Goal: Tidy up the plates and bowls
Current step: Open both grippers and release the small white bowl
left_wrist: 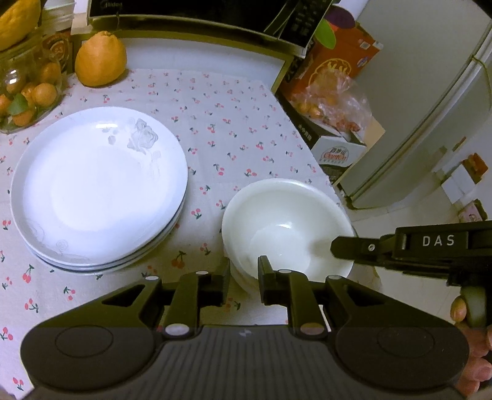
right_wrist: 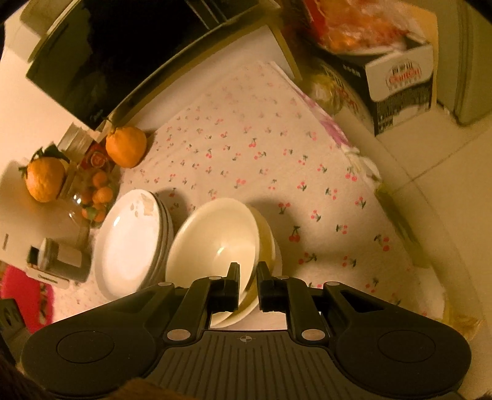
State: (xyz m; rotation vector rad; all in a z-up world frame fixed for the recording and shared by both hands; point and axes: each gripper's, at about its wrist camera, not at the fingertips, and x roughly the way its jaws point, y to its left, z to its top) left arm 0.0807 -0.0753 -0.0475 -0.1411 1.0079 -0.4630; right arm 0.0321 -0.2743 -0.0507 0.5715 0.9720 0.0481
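Observation:
A stack of white plates [left_wrist: 98, 187] with a grey rose print sits on the cherry-print cloth at the left; it also shows in the right wrist view [right_wrist: 129, 243]. A stack of white bowls [left_wrist: 286, 227] stands to its right. My left gripper [left_wrist: 244, 277] has its fingers either side of the near rim of the top bowl, a gap still showing. My right gripper [right_wrist: 248, 277] is closed on the top bowl's [right_wrist: 215, 240] rim and holds that bowl tilted on the stack. The right gripper's finger [left_wrist: 353, 246] reaches over the bowl's right rim.
A large orange [left_wrist: 101, 58] and a glass jar of small oranges [left_wrist: 27, 92] stand at the back left. A black microwave [left_wrist: 184, 12] is behind. Cardboard boxes [left_wrist: 335, 92] with bagged fruit and a fridge [left_wrist: 430, 107] stand right of the table edge.

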